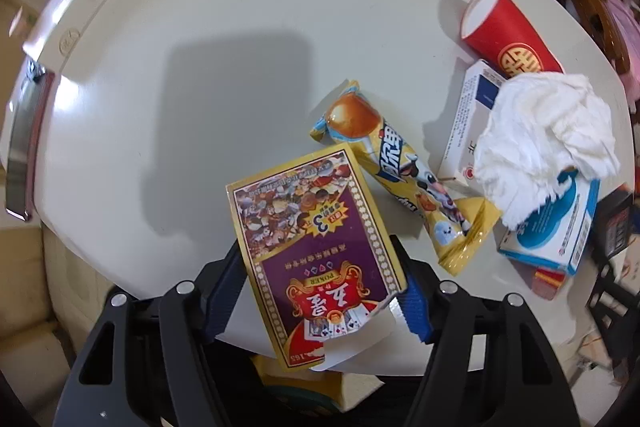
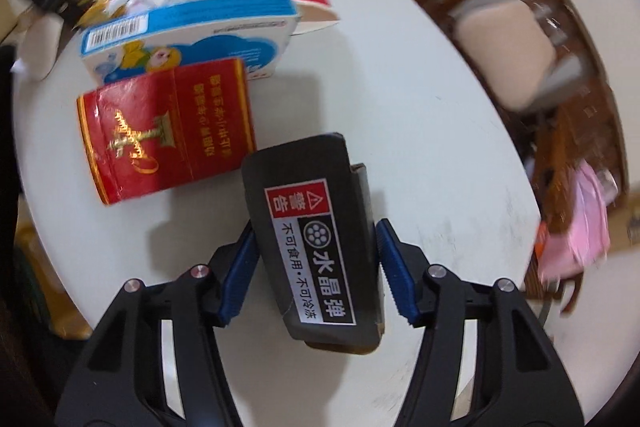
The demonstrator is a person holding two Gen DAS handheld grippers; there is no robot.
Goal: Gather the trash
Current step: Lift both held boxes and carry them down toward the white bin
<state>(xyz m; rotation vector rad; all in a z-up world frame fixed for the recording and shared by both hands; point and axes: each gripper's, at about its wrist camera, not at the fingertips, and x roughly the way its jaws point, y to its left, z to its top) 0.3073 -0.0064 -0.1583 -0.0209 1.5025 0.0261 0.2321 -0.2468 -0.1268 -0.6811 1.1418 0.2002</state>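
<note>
My left gripper (image 1: 320, 287) is shut on a gold and purple poker card box (image 1: 316, 247) at the near edge of the round white table (image 1: 200, 87). My right gripper (image 2: 316, 263) is shut on a black box with a red warning label (image 2: 312, 239), held just above the table (image 2: 420, 107). Other trash lies on the table: a yellow ice cream wrapper (image 1: 404, 167), a crumpled white tissue (image 1: 548, 135), a red paper cup on its side (image 1: 512, 35), a blue and white carton (image 2: 188, 31) and a red cigarette pack (image 2: 168, 131).
A white box (image 1: 468, 115) lies under the tissue. A white appliance (image 1: 84, 23) stands at the table's far left. Wooden chairs with cushions (image 2: 508, 51) stand beyond the table's right edge. A yellow bin (image 1: 304, 387) shows below the left gripper.
</note>
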